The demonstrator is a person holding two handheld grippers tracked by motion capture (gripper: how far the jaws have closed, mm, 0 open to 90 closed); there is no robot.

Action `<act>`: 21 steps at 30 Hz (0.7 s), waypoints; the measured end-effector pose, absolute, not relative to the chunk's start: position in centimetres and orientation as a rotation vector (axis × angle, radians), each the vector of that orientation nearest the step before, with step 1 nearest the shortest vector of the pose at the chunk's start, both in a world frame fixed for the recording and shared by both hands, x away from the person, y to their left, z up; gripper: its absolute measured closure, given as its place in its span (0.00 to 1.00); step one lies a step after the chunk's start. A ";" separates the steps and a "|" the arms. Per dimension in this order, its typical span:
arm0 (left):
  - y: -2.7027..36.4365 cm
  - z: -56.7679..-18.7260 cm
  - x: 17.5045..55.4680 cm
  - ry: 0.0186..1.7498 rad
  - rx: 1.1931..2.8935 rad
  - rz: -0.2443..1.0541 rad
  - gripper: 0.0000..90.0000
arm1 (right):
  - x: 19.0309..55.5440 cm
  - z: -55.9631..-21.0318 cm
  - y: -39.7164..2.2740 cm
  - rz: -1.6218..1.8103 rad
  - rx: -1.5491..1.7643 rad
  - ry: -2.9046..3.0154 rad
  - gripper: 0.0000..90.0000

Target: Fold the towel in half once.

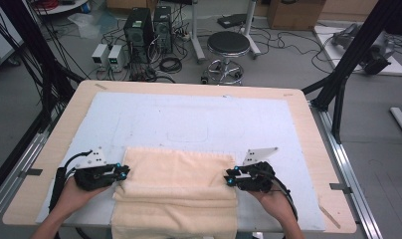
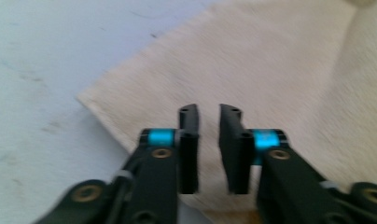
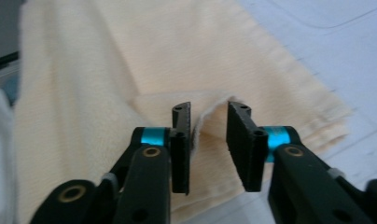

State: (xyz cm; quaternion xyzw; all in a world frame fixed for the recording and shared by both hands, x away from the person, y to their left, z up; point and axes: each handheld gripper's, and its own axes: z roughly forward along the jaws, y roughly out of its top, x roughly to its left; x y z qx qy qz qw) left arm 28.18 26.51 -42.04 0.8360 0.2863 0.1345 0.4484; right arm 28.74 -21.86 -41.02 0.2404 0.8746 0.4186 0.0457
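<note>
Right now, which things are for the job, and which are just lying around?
For the job:
- cream towel, partly folded on the table mat
- left gripper at its left edge
- right gripper at its right edge

Just lying around:
- round stool
- computer towers
- cables on the floor

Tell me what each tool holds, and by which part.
Nothing is clamped. The right tool has a raised fold of the towel between its open jaws; the left tool is open over the towel's side edge.
</note>
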 end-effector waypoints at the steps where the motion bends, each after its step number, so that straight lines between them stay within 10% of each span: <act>1: 26.5 -42.0 28.5 0.726 2.049 0.332 0.78 | 29.1 -41.1 -21.8 1.270 0.738 2.646 0.74; 10: 24.3 -43.0 30.2 0.686 2.147 0.267 0.60 | 30.8 -41.7 -21.5 1.266 0.763 2.655 0.63; 16: 23.4 -43.4 29.5 0.613 2.202 0.325 0.90 | 30.1 -42.4 -21.1 1.188 0.704 2.747 0.93; 21: 23.6 -42.1 29.0 0.609 2.143 0.390 0.94 | 29.5 -41.1 -21.8 1.313 0.670 2.661 0.96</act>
